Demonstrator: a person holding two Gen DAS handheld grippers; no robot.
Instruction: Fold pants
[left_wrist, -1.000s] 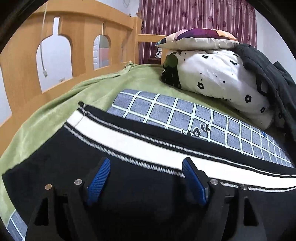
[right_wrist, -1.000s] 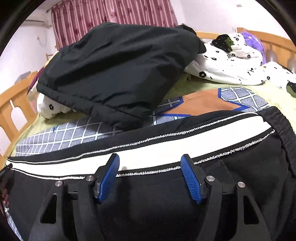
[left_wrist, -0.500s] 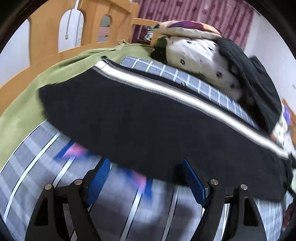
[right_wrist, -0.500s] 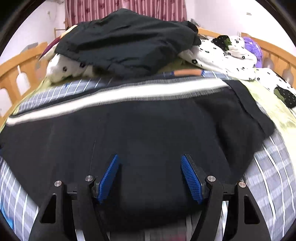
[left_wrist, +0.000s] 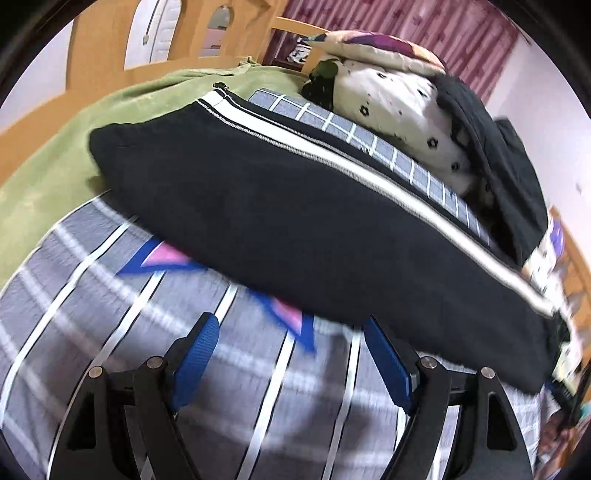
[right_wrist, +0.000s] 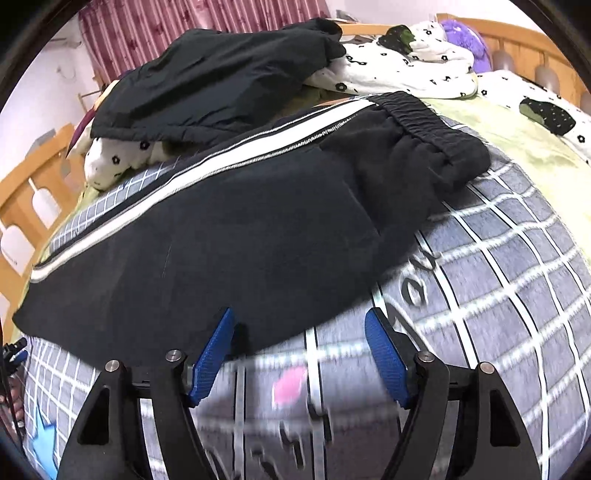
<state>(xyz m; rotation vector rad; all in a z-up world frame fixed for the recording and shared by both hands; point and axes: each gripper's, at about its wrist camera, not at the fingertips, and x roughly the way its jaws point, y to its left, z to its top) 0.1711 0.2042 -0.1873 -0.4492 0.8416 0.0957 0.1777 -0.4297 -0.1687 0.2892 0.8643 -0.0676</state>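
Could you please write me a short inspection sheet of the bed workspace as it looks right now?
Surface: grey checked blanket over a green sheet.
Job's things: black pants lying lengthwise, white side stripe up, elastic waistband at the right end.
Clutter: black jacket on a flower-print quilt; patterned pillow; purple plush.
Grippers: left tongs and right tongs both open, empty, at the pants' near edge.
Cables: one hanging cord on the wall behind the headboard.
Surroundings: wooden bed frame, red curtain.
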